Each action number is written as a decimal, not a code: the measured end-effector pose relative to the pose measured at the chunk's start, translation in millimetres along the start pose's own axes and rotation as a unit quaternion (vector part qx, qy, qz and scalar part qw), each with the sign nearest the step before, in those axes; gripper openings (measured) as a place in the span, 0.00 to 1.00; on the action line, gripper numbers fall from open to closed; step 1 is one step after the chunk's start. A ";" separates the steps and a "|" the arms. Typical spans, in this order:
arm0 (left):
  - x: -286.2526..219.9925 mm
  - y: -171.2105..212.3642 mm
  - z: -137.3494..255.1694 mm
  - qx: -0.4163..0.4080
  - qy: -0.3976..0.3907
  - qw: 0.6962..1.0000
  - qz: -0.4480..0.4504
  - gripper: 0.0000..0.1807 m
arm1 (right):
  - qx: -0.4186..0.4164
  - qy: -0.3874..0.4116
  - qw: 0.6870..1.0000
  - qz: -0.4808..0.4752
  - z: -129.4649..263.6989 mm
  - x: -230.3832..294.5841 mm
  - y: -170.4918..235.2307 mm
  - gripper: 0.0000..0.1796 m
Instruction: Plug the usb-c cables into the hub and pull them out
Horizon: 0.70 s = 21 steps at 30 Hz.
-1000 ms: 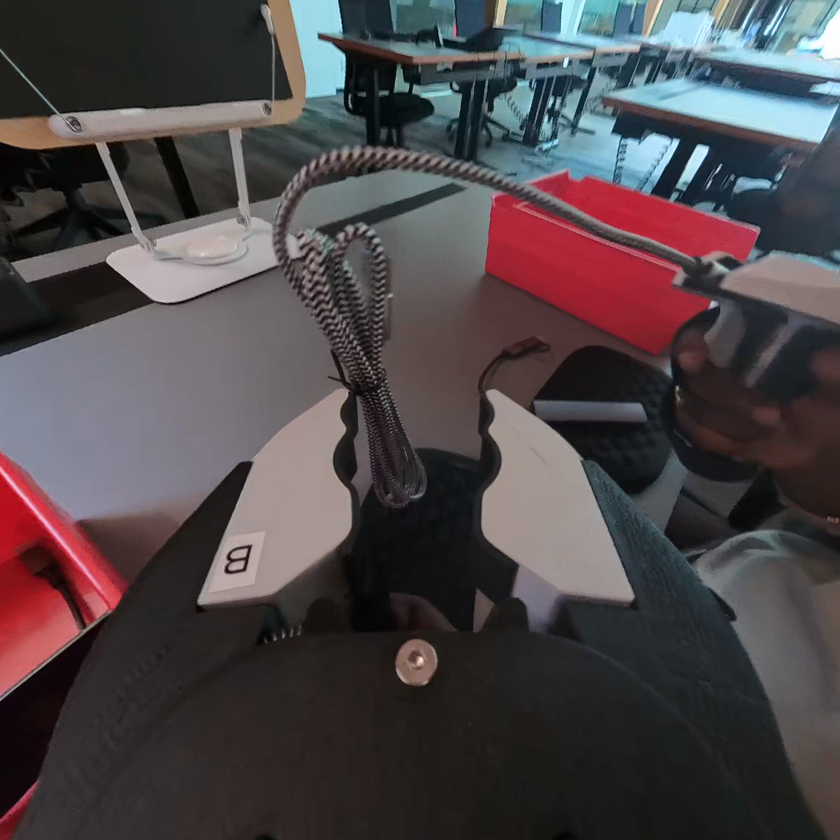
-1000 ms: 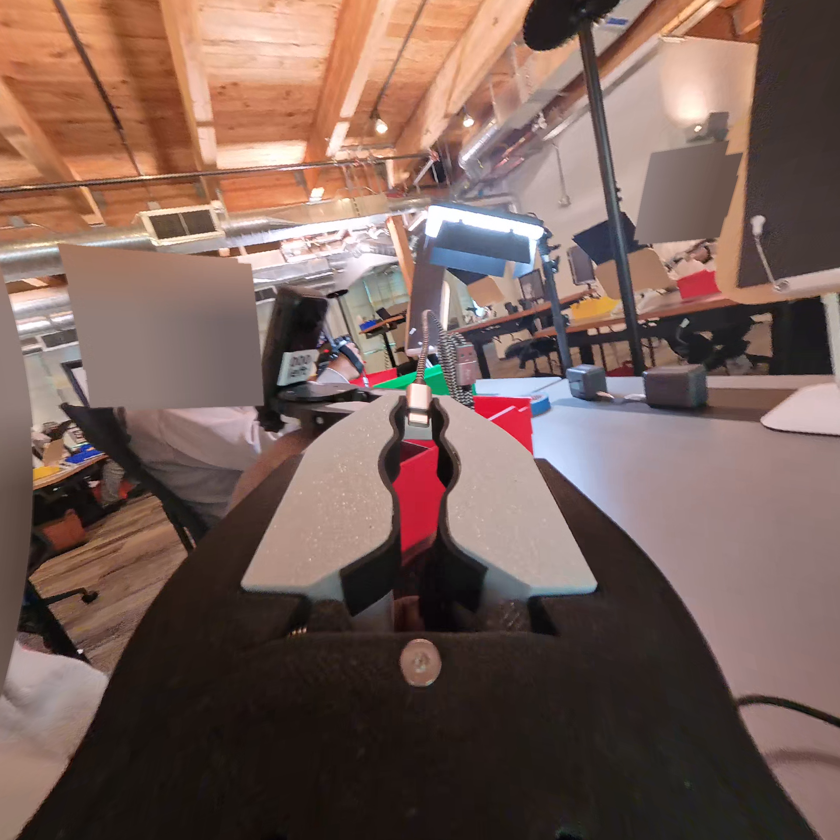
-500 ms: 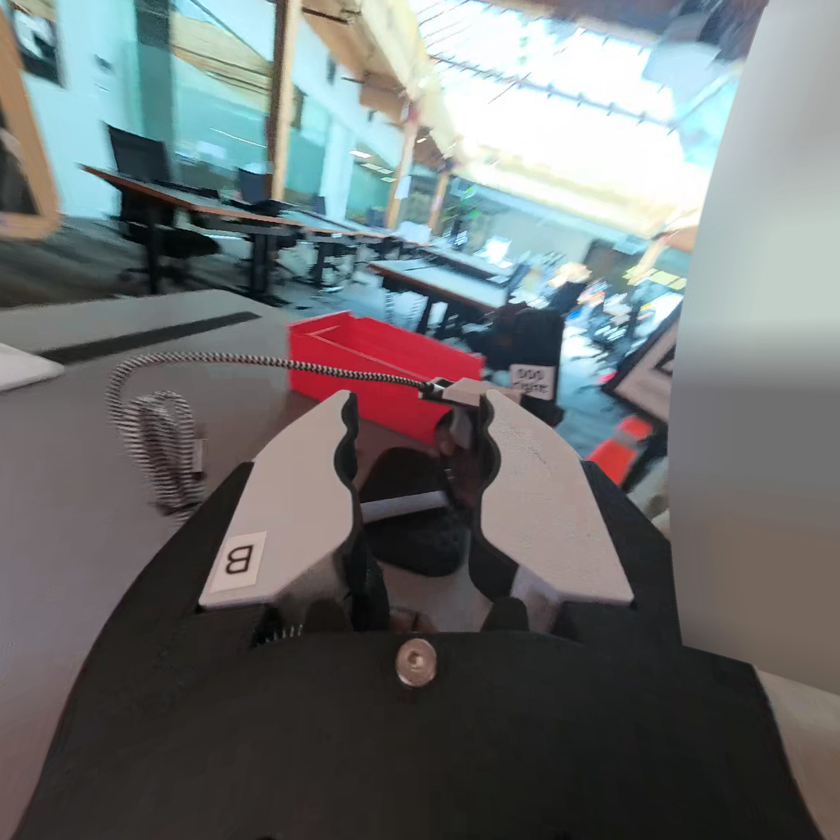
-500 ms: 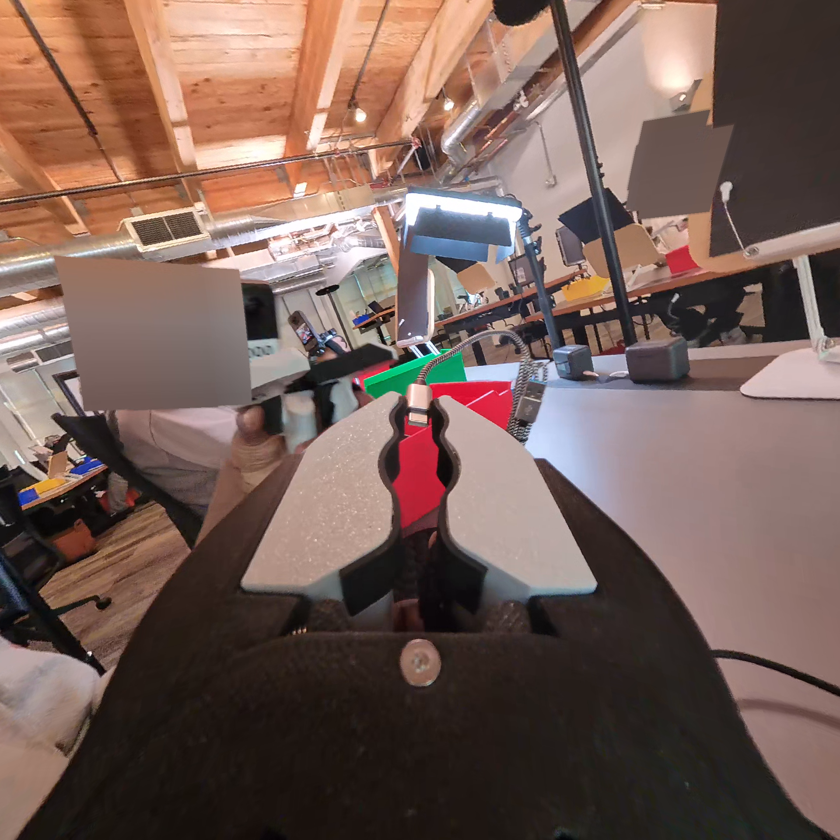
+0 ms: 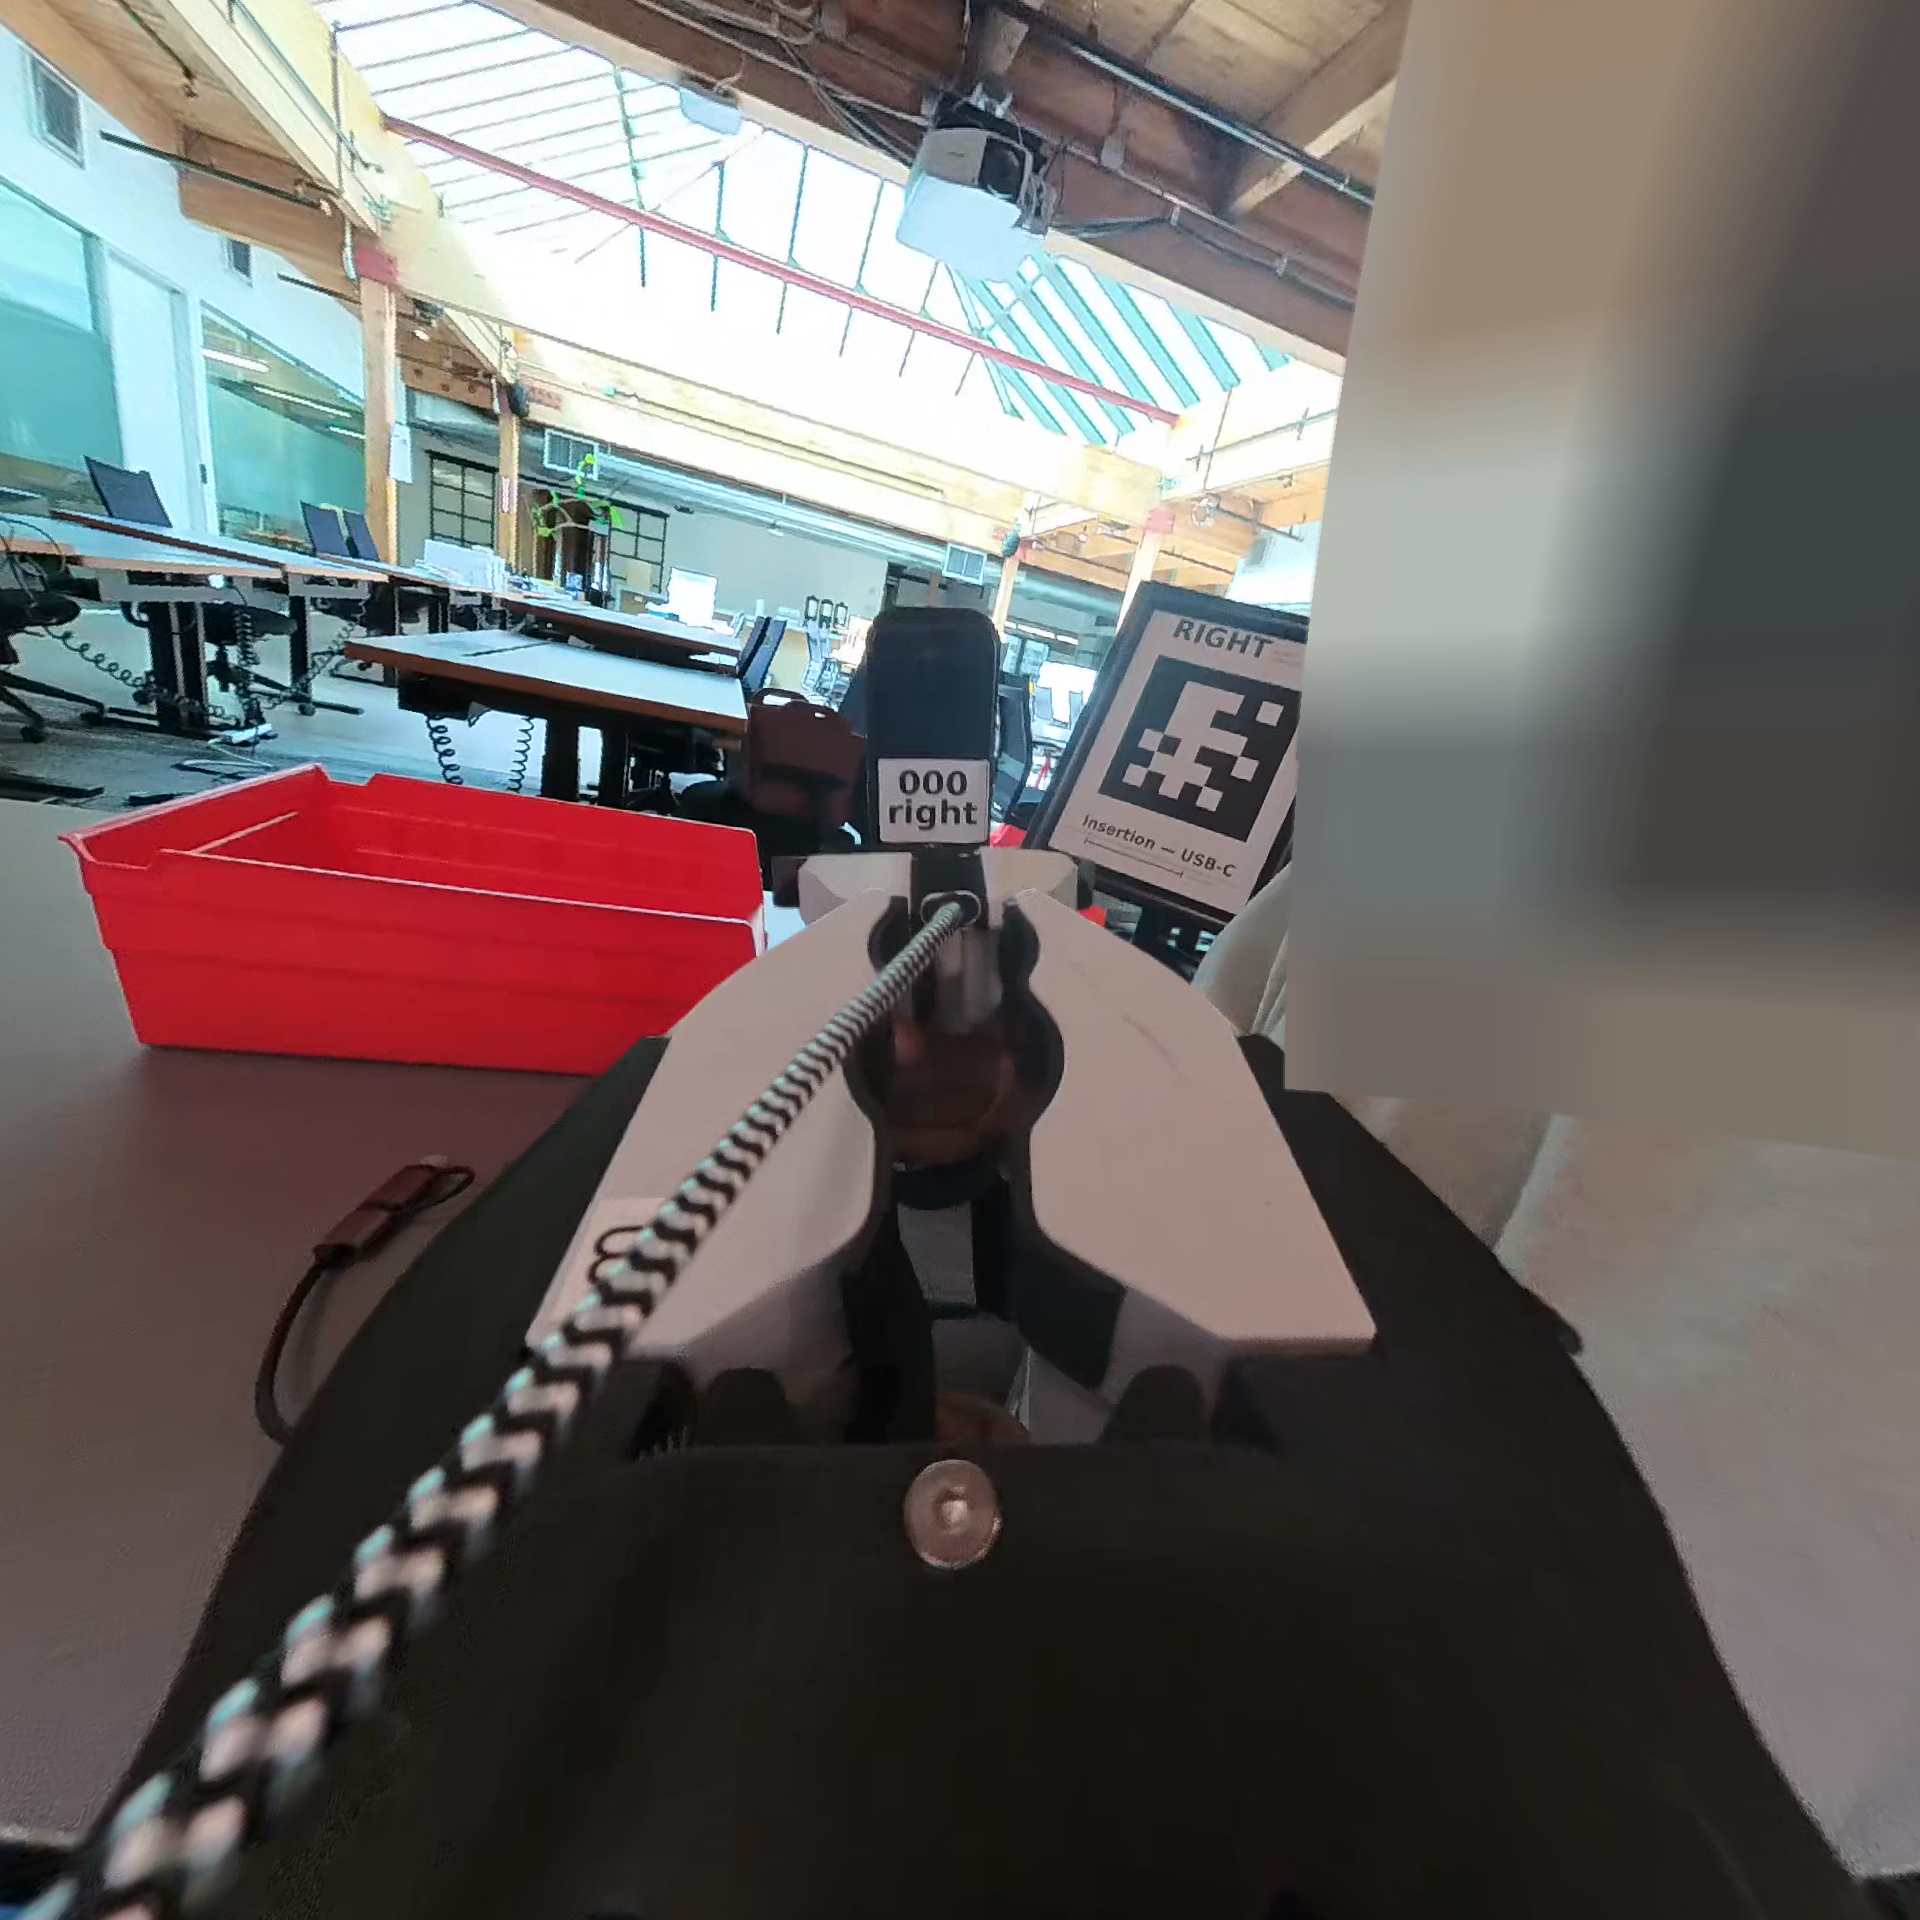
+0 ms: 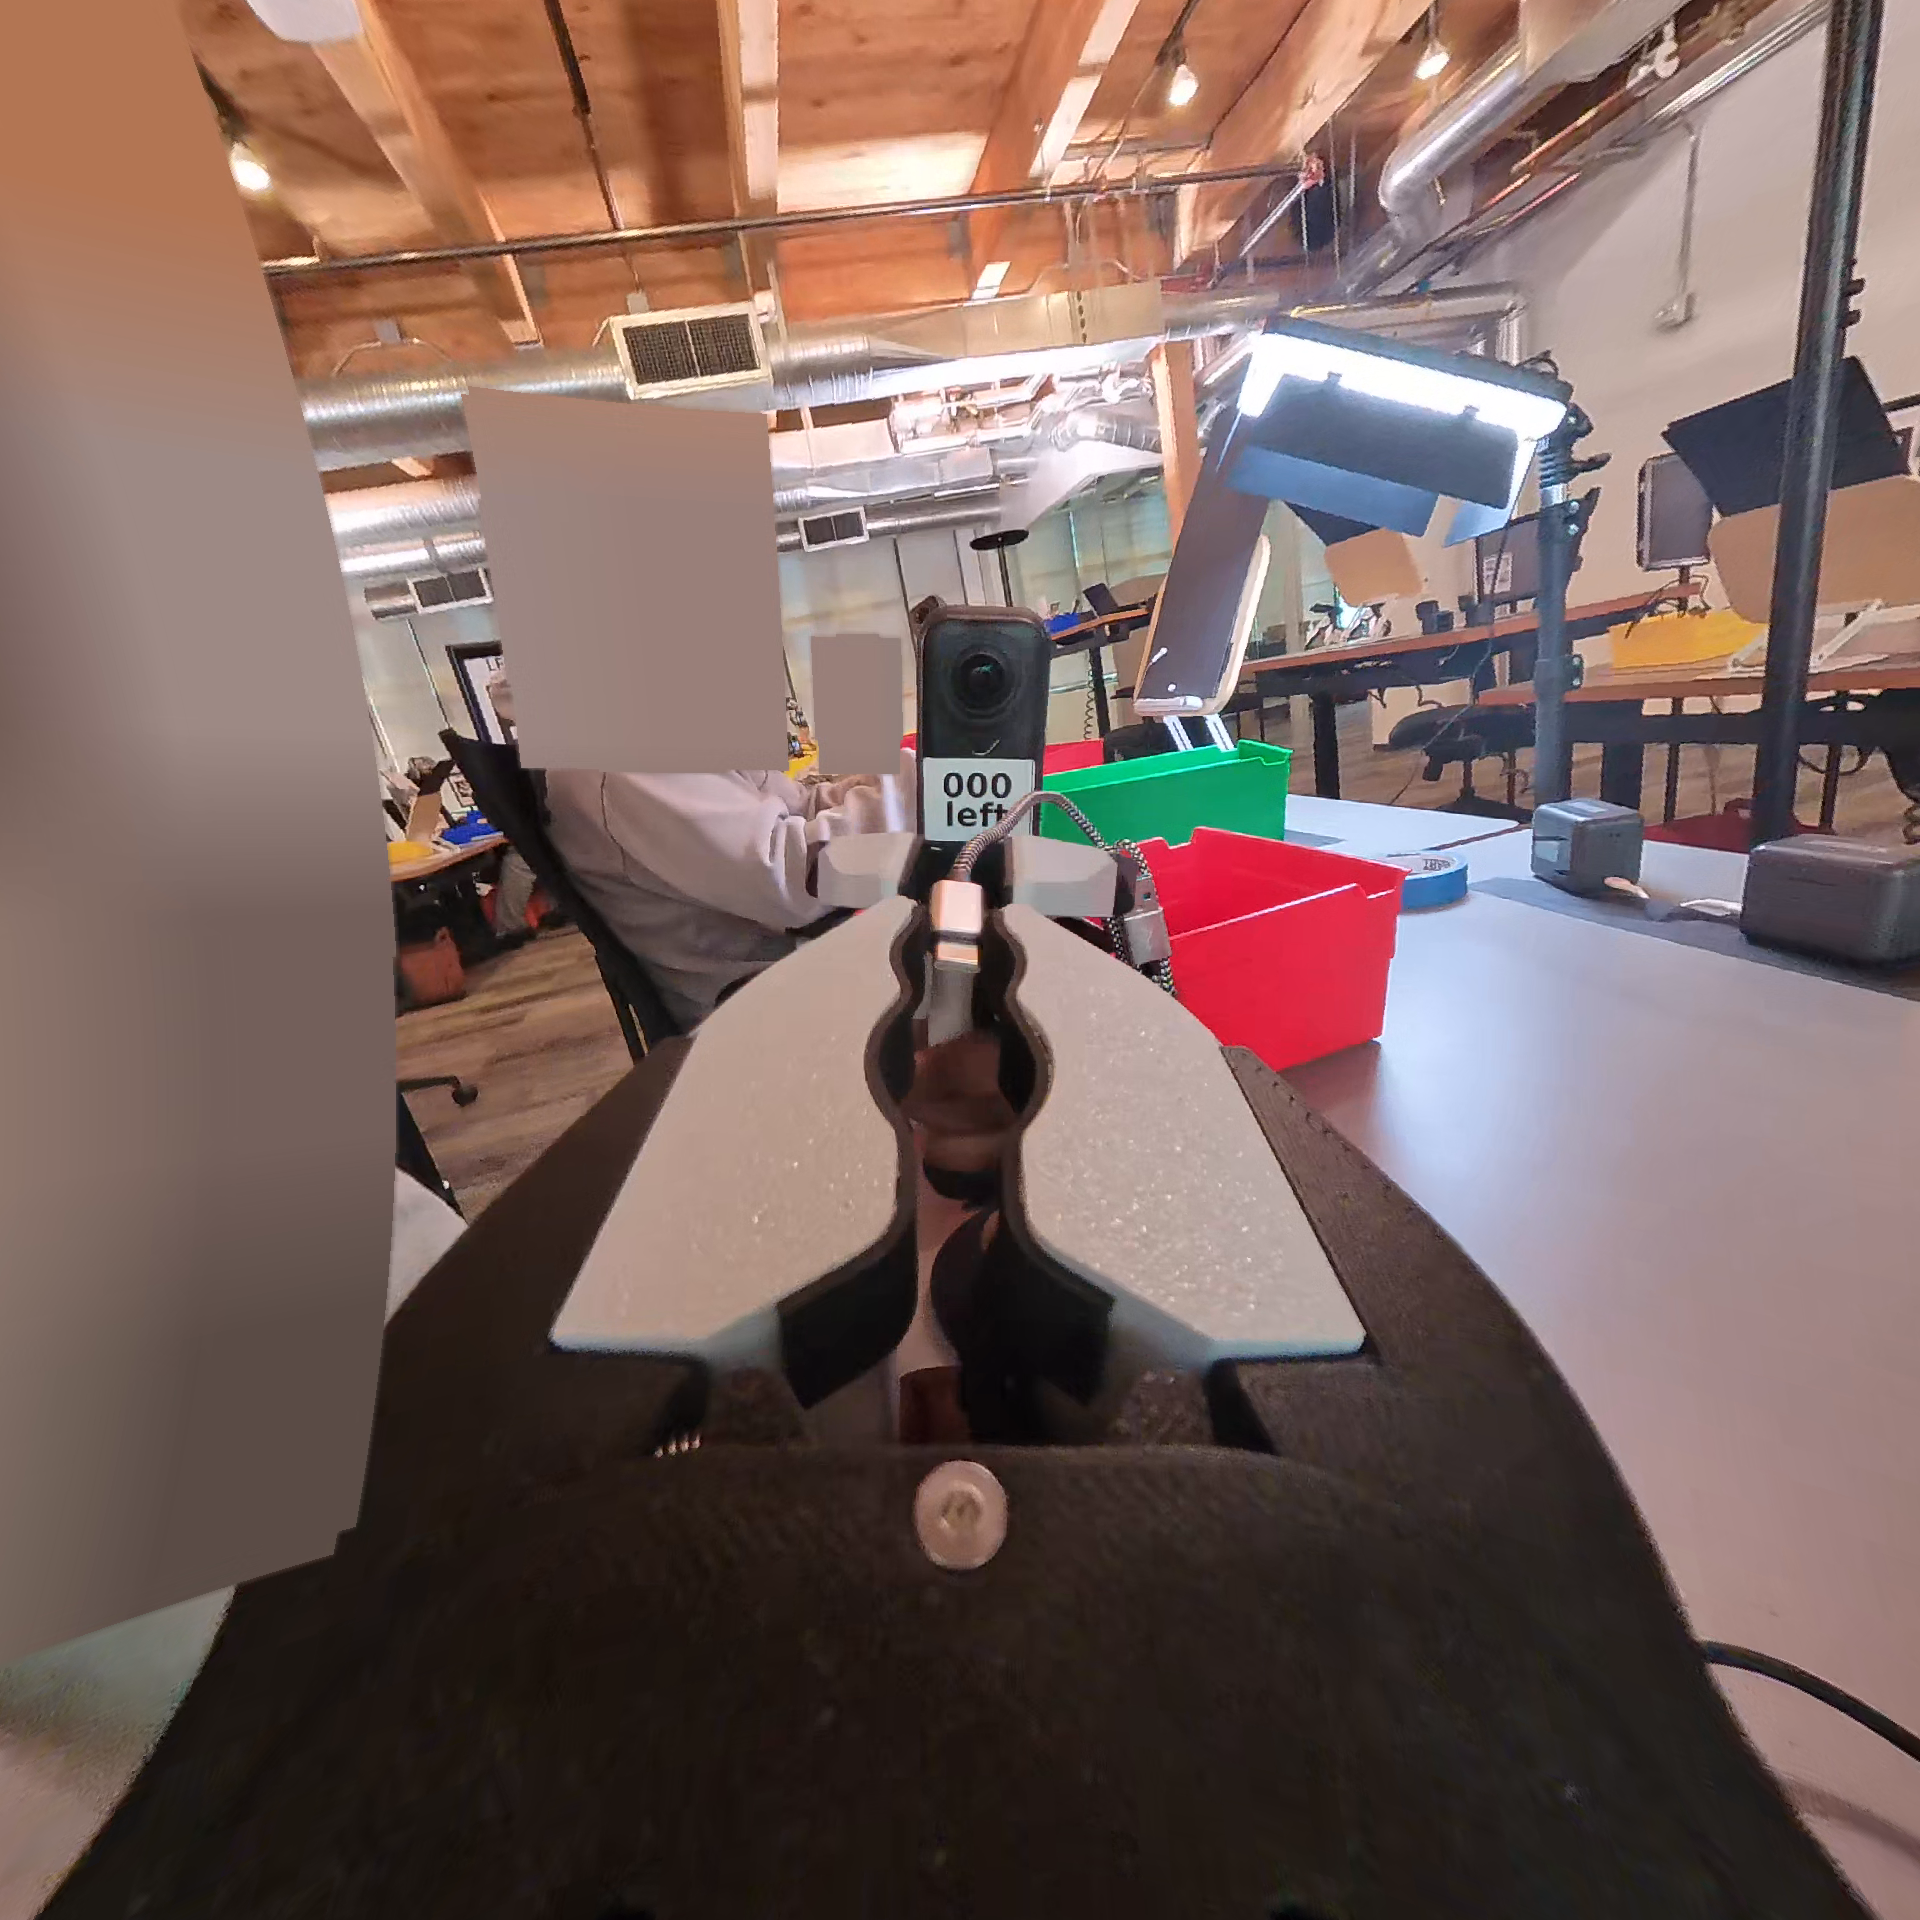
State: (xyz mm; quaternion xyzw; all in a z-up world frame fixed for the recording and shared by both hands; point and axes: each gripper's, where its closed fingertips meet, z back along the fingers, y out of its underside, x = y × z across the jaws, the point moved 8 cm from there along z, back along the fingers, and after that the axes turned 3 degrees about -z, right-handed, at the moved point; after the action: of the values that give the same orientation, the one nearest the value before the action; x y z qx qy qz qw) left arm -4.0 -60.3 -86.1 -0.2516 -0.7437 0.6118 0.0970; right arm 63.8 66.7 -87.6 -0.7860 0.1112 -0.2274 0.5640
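Note:
A black-and-white braided usb-c cable (image 5: 727,1164) runs from the lower left over my left finger to the gap at its tips. My left gripper (image 5: 951,914) has its jaws narrowed around the cable's end there. It meets my right gripper (image 5: 935,883) tip to tip above the table's edge. In the right wrist view my right gripper (image 6: 958,914) is shut on the cable's silver plug (image 6: 954,940). The left gripper (image 6: 961,868) faces it head-on. The cable's other silver plug (image 6: 1143,920) dangles just right of it. No hub is in view.
A red bin (image 5: 416,914) stands on the grey table (image 5: 156,1195), with a dark corded connector (image 5: 400,1195) lying near it. The right wrist view shows another red bin (image 6: 1278,956), a green bin (image 6: 1164,800), blue tape (image 6: 1439,873) and grey boxes (image 6: 1829,899).
My left gripper swung right and upward to face the right gripper, and its jaws narrowed. The cable bundle that hung between its fingers is gone from there. The cable now lies over its left finger.

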 end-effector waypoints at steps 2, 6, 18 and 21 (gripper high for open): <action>-1.4 1.1 1.5 0.014 -0.001 1.000 -0.002 0.09 | 0.004 -0.002 1.000 0.002 0.9 0.2 -0.6 0.05; -2.1 0.6 1.1 0.026 -0.011 1.000 -0.014 0.06 | 0.018 -0.003 1.000 0.011 0.2 0.7 -0.2 0.05; 0.9 -5.5 9.2 0.002 -0.044 0.998 -0.044 0.01 | 0.001 0.005 1.000 0.008 3.5 0.4 -3.8 0.00; 0.0 -6.5 9.5 -0.003 -0.044 0.998 -0.055 0.01 | -0.002 0.008 1.000 0.016 2.5 1.1 -4.0 0.00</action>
State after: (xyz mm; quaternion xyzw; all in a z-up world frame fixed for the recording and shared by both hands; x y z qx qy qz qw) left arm -10.0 -69.2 -82.1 -0.1838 -0.7617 0.6138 0.0966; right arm 65.7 69.7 -84.2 -0.7835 0.1288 -0.2239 0.5652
